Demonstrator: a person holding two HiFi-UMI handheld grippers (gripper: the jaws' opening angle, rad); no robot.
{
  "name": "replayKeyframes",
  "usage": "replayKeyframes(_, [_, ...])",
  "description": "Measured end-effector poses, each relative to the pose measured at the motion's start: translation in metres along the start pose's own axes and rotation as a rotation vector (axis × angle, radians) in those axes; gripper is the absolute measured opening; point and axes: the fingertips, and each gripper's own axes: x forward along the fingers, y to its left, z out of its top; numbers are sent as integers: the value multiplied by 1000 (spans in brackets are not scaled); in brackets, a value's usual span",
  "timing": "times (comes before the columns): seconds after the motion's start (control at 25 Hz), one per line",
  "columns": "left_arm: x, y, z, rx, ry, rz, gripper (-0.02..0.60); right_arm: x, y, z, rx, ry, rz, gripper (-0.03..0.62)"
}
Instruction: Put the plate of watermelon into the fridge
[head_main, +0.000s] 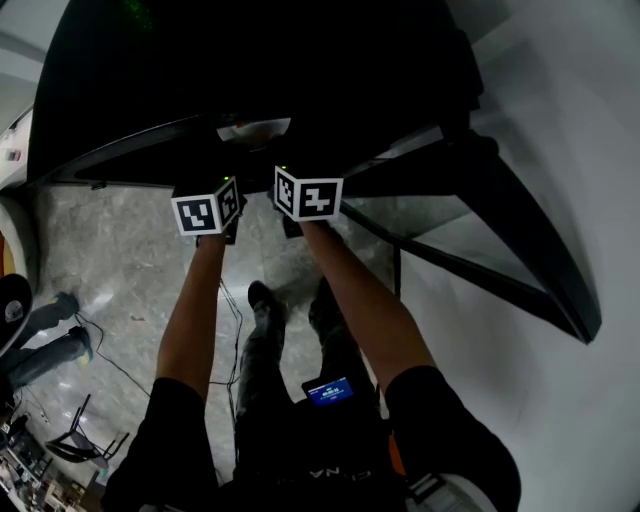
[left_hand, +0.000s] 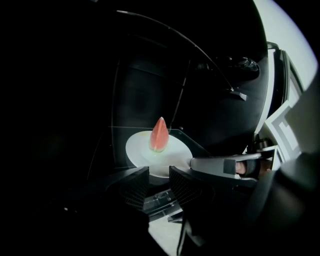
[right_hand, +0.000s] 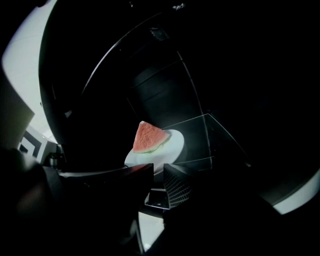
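A white plate (left_hand: 142, 155) with one wedge of watermelon (left_hand: 159, 135) lies on a glass shelf (left_hand: 197, 146) inside the dark fridge. My left gripper (left_hand: 159, 177) is open, and the plate's near rim lies just ahead of its tips. From the other side, my right gripper (right_hand: 159, 172) also stands open in front of the plate (right_hand: 170, 145) and the watermelon (right_hand: 147, 139). In the left gripper view, one grey finger (left_hand: 212, 164) of the right gripper reaches the plate's right rim. In the head view both marker cubes (head_main: 205, 213) (head_main: 308, 197) sit at the fridge opening, with the fingertips lost in the dark.
The fridge interior (head_main: 250, 70) is unlit and black. Its dark door (head_main: 520, 240) swings out to the right, against a pale wall (head_main: 580, 120). Below are my own legs (head_main: 265, 310) on grey marble floor. Another person's legs (head_main: 45, 345) and cables (head_main: 110, 360) are at the left.
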Motion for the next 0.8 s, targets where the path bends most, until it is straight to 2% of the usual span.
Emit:
replayKeyframes(0.28, [12, 4, 9, 42, 2, 0, 130, 11, -5, 13, -42, 10, -41, 69])
replayKeyframes(0.64, [16, 3, 13, 94, 15, -22, 130, 13, -5, 17, -153, 44, -49, 69])
replayKeyframes(0.72, [8, -1, 17, 99, -17, -36, 125, 7, 0, 21, -174, 33, -45, 69])
replayKeyframes(0.8, [-6, -8, 26, 99, -76, -60, 88, -2, 7, 25, -176, 24, -29, 69])
